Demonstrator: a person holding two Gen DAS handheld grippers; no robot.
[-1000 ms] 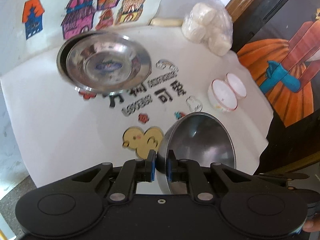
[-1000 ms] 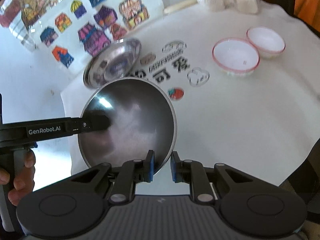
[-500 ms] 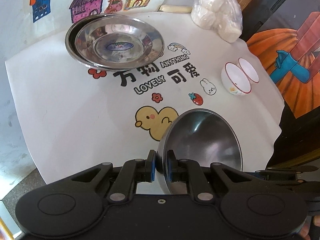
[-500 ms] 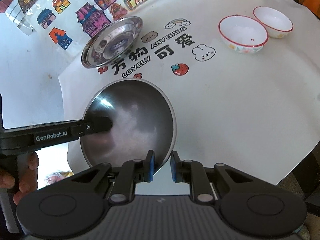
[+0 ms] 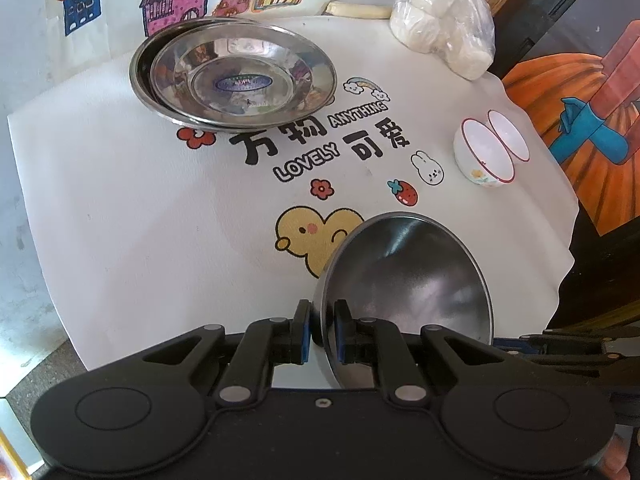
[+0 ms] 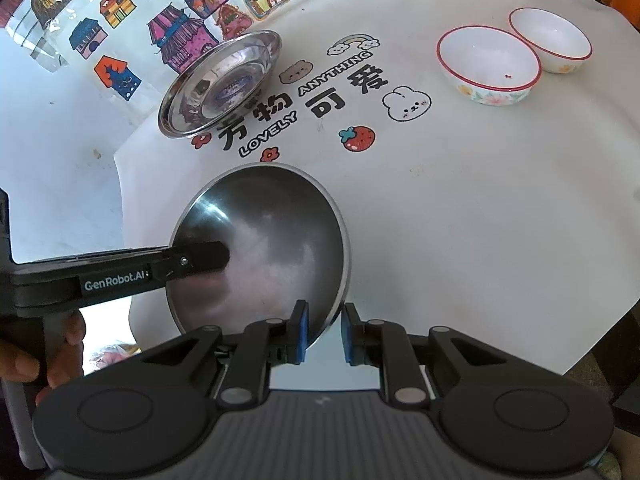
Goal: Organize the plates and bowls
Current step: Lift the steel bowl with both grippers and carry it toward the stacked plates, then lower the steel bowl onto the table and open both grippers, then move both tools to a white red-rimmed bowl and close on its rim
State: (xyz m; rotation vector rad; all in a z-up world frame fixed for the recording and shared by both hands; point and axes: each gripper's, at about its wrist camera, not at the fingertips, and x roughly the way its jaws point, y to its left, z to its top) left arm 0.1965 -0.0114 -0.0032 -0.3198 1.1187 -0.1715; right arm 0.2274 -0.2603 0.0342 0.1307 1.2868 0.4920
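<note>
We held the steel bowl (image 6: 276, 248) tilted above the tabletop (image 6: 460, 240), near the duck print, each tool pinching its rim: the left tool (image 5: 319, 332) on one side, the right tool (image 6: 323, 334) on the other, probably to steady it. Beyond the duck, the stacked steel plates (image 5: 240, 76) looked like its destination. Two white bowls (image 6: 488, 64) sat farther right.

The round white-covered desk (image 5: 120, 208) is printed with black lettering, a yellow duck, a red strawberry and red flowers. Two shiny silver steel plates (image 5: 240, 76) gleam. Two white bowls with red rims (image 6: 488, 66) carry floral motifs. The dull grey steel bowl (image 6: 272, 252) looks matte.
</note>
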